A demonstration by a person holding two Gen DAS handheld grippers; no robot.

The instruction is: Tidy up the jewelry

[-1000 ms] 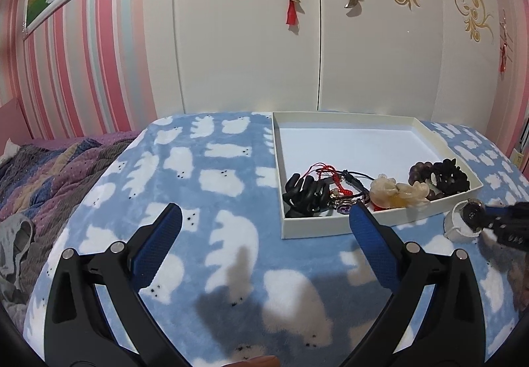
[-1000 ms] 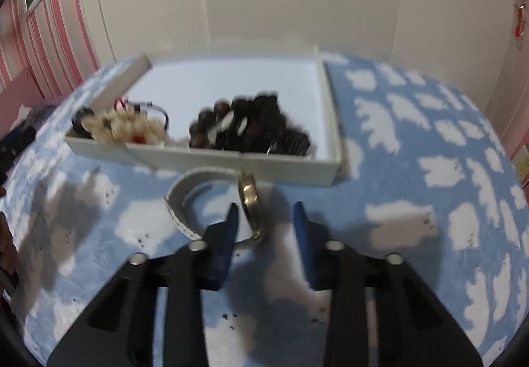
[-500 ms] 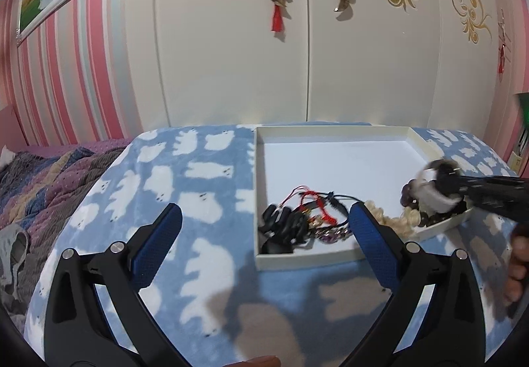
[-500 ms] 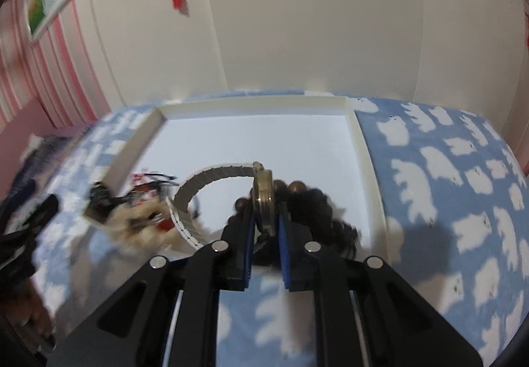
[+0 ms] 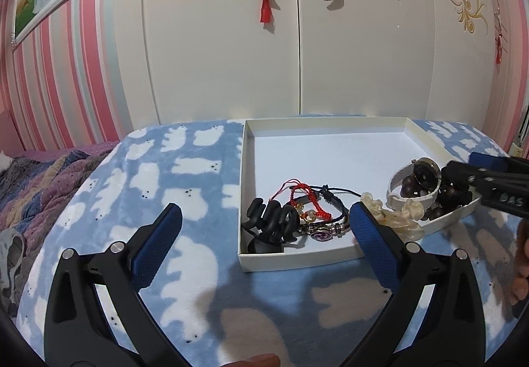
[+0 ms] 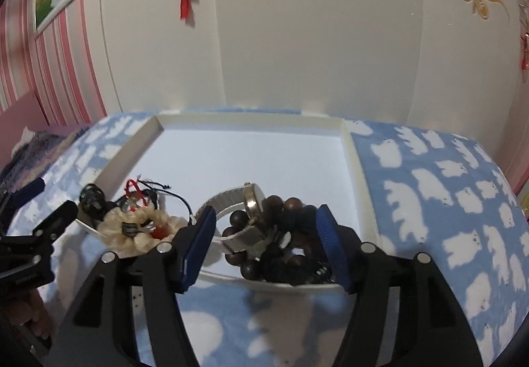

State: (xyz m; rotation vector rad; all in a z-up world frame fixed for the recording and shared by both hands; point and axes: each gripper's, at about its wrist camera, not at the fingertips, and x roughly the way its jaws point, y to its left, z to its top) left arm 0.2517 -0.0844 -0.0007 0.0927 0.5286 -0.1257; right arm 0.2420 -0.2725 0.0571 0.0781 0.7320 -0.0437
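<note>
Released, watch (image 6: 243,216) now lies on beads (image 6: 284,234) in tray (image 6: 355,168); right tongs (image 6: 264,248) and left tongs (image 5: 264,228) both apart

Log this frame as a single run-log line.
phase: release | right gripper: open | watch: in box, on beads | left gripper: open, idle

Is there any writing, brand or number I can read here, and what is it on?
"DAS", roughly: raised letters on the right gripper, seen in the left wrist view, partly blurred.
Watch dial: markings too small to read.
No other text.
</note>
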